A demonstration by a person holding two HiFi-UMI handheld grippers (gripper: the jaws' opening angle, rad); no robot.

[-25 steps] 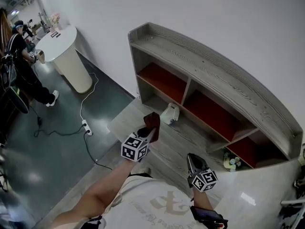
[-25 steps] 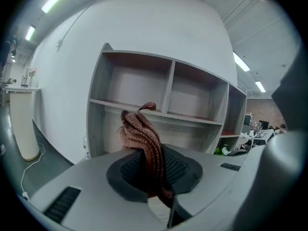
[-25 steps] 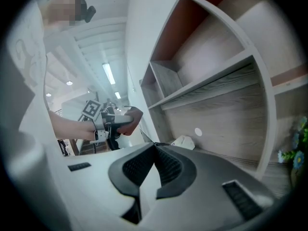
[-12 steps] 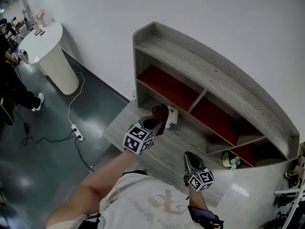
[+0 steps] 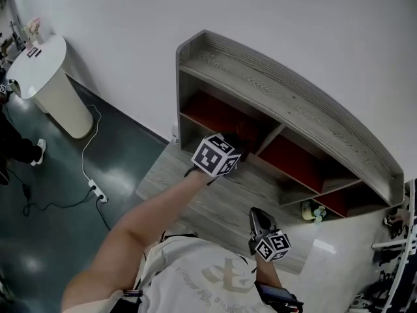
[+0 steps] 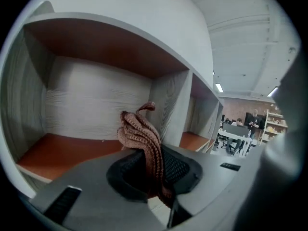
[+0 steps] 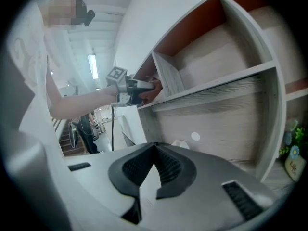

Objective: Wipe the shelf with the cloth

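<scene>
Clamps brown knitted cloth [image 6: 139,134] in left gripper [image 6: 147,165] at grey wooden shelf's [image 5: 293,103] left end; holds right gripper [image 7: 155,165] closed, empty; small potted flowers [image 5: 317,212], perhaps, half-hidden.

an open-plan office or showroom floor. a grey wood-grain shelf [image 5: 293,103] with red-lined bays stands against a plain white wall [image 5: 260,12]. left of the shelf, a white pedestal table [image 5: 52,87] sits on a glossy dark floor [image 5: 45,253], and a power strip [image 5: 96,190] with its cable lies nearer the shelf. beyond the shelf's far end, people work at desks [image 6: 235,131] under strip ceiling lights [image 6: 219,87], with a brick wall [image 6: 236,109] behind.
</scene>
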